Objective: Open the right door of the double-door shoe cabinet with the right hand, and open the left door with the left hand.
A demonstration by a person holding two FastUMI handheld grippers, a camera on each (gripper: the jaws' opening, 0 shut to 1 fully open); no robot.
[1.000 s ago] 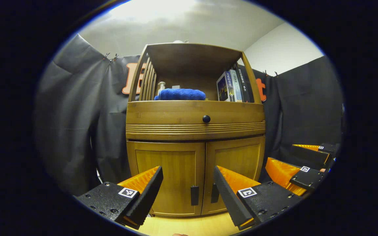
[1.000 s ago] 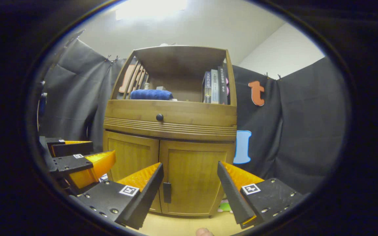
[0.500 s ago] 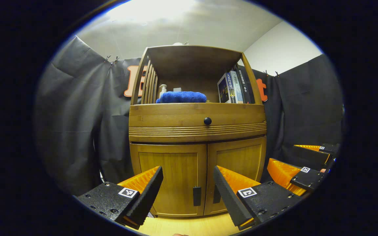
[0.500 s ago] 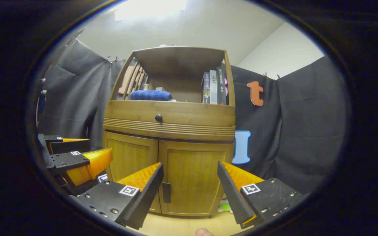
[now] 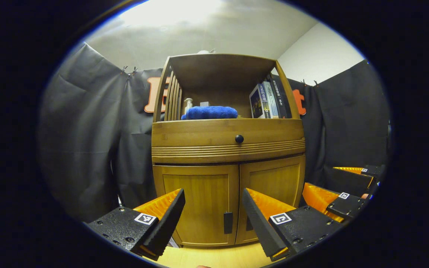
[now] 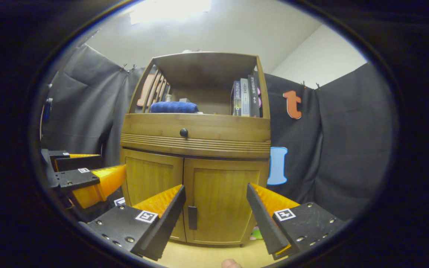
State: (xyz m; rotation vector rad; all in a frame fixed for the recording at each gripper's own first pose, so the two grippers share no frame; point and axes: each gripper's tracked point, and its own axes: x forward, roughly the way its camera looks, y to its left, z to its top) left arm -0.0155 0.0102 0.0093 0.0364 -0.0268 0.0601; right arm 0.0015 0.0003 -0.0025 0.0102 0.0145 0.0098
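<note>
Tongs spread on both sides: left tongs face the left door, right tongs the right door (both closed), ready for the handles.

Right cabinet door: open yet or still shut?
Shut. The right door sits flush beside the left door, its handle untouched, ahead of the open right gripper.

A bright ceiling light glares white at the top of both views, the cabinet is evenly lit and sharp, its shelf recess shadowed, and fisheye distortion bows straight edges toward the rim.
</note>
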